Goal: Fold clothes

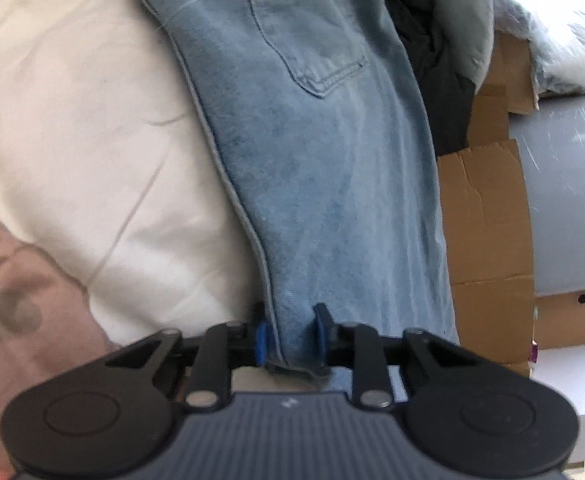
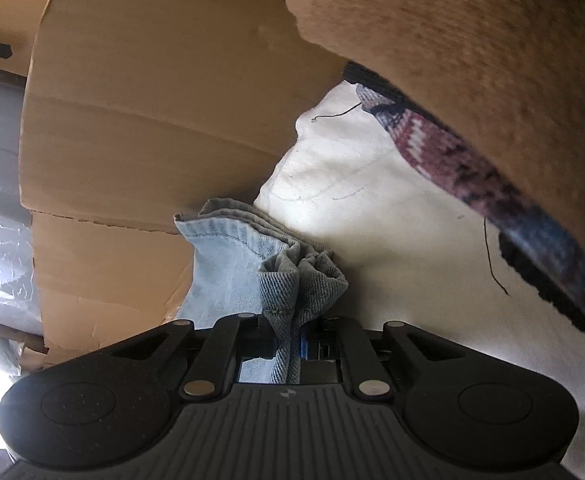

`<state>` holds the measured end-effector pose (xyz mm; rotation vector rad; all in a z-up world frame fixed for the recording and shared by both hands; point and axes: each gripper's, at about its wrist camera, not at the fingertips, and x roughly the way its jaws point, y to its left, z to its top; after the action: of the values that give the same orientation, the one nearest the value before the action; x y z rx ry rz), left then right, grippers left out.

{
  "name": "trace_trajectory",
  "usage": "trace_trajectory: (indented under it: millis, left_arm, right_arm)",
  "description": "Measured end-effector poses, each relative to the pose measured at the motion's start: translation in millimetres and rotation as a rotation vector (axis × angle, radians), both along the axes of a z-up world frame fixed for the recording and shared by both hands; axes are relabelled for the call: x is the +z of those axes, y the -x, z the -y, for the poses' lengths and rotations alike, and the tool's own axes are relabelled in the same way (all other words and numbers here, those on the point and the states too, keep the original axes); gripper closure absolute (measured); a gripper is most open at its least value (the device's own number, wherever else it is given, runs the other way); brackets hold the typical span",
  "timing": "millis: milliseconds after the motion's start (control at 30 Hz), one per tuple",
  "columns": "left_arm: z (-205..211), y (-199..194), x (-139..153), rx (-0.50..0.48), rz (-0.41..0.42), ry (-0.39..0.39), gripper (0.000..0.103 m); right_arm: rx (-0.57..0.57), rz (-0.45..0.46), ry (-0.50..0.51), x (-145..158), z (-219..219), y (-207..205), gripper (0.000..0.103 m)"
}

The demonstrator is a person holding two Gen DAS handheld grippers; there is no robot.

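Light blue jeans (image 1: 312, 152) lie stretched along a white bed cover (image 1: 92, 140), back pocket up, running away from me in the left wrist view. My left gripper (image 1: 291, 336) is shut on the near edge of the jeans, denim pinched between its blue pads (image 1: 261, 342). In the right wrist view my right gripper (image 2: 292, 340) is shut on a bunched end of the jeans (image 2: 288, 268), whose hem fans out ahead of the fingers over the white bed cover (image 2: 392, 240).
Cardboard boxes (image 1: 488, 240) stand along the right of the bed; a cardboard box (image 2: 152, 120) fills the left of the right wrist view. Dark and grey garments (image 1: 444, 60) are heaped beyond the jeans. A pinkish printed garment (image 1: 16, 300) lies near left. A tan blanket over a patterned knit (image 2: 472, 80) hangs at right.
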<state>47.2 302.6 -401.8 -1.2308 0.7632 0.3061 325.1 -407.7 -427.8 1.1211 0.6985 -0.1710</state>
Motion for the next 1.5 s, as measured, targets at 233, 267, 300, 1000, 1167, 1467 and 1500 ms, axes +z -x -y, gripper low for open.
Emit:
trace_trajectory:
  millis: [233,267,300,1000,1167,1467,1500]
  left_arm:
    - [1.3,-13.4,25.9,-0.053,-0.096,-0.061,0.083]
    - [0.5,-15.0,30.5,-0.064,-0.107,-0.066,0.083]
    - [-0.5,-16.1,35.7,-0.072,-0.113,-0.074,0.084]
    - [-12.6,-8.5,132.1,-0.186,-0.248,-0.218,0.086]
    - [-15.9,4.3,143.7,-0.208,-0.268,-0.231,0.086]
    - [-14.9,18.8,156.3,-0.286,-0.29,-0.245,0.086]
    - [-13.9,21.1,157.1,-0.294,-0.291,-0.244,0.086]
  right_arm:
    - [-0.004,0.002,0.059,23.1,-5.4,4.4,0.096]
    - [-0.002,0.002,0.066,29.5,-6.1,4.7,0.097]
    - [0.003,0.004,0.074,35.7,-6.5,4.8,0.097]
    - [0.057,-0.043,0.112,132.2,12.8,119.1,0.097]
    - [0.076,-0.062,0.136,152.8,11.4,164.4,0.097]
    - [0.055,-0.098,0.17,194.2,6.3,234.3,0.097]
    - [0.051,-0.102,0.173,197.9,5.8,241.0,0.097]
